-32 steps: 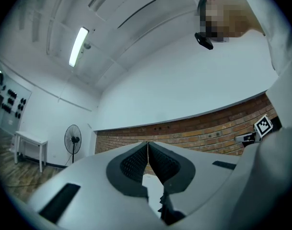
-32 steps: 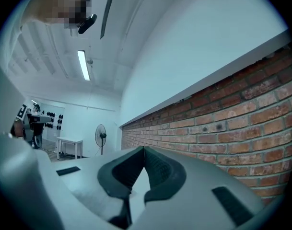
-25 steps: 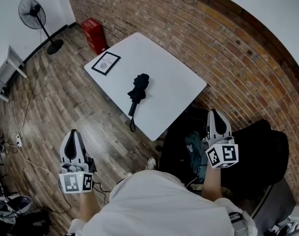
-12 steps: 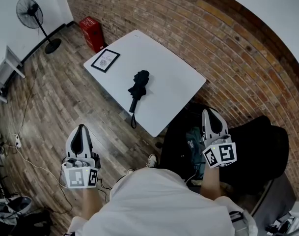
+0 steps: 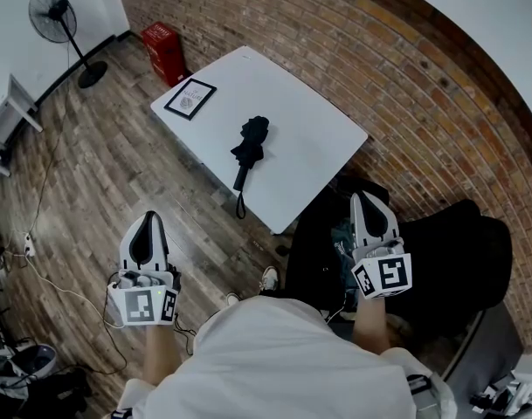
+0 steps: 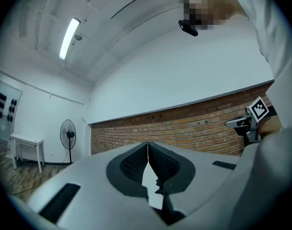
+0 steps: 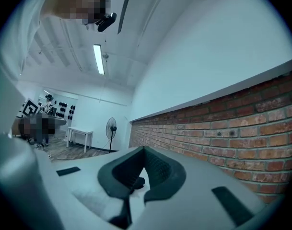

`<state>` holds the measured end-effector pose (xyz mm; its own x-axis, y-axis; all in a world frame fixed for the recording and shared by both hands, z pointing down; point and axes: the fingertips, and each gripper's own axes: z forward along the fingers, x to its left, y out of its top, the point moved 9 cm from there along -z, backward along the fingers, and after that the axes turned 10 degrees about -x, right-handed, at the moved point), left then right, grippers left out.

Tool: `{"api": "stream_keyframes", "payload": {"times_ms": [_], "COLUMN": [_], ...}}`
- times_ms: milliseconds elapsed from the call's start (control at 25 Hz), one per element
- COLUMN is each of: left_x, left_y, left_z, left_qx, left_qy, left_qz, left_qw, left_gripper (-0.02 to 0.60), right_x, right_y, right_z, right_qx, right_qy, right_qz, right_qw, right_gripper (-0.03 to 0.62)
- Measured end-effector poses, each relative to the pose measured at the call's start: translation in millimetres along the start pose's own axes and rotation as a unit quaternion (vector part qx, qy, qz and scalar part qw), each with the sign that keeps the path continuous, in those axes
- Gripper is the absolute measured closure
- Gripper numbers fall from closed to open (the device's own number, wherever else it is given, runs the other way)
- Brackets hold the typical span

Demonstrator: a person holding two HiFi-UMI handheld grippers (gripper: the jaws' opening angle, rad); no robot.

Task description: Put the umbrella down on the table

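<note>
A folded black umbrella [image 5: 249,145] lies on the white table [image 5: 309,138], its strap hanging over the near edge. No gripper touches it. My left gripper [image 5: 148,219] is held level over the wooden floor, well short of the table, its jaws shut and empty [image 6: 148,145]. My right gripper [image 5: 368,197] hovers above a dark chair by the table's right corner, its jaws closed at the tips with nothing in them [image 7: 143,149]. Through the gap under the right jaws a dark bit of the umbrella [image 7: 135,181] shows on the tabletop.
A framed picture [image 5: 190,99] lies at the table's far left corner. A red box [image 5: 165,51] and a standing fan [image 5: 58,20] are by the brick wall. A black chair with a bag [image 5: 431,260] sits under my right gripper. Cables [image 5: 38,260] trail on the floor.
My right gripper has drifted left, closer to the table's right corner. The umbrella has stayed where it lies and both grippers remain shut.
</note>
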<state>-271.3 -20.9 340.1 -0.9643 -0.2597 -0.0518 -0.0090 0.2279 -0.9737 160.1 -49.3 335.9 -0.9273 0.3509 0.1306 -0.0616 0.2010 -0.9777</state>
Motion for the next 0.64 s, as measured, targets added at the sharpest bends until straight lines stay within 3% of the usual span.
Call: {"api": "stream_keyframes", "payload": {"times_ms": [640], "left_x": [2.2], "left_y": [-8.5], "left_z": [15.3], "left_qx": [0.015], "left_qy": [-0.020], "left_qz": [-0.009], "left_qw": [0.9997], "left_gripper": [0.554], "right_x": [0.9], "right_y": [1.2], "right_z": [-16.6], "right_qx": [0.018], "right_qy": [-0.042], "right_qz": [-0.007], "right_qw": [0.999], "right_gripper": [0.576]}}
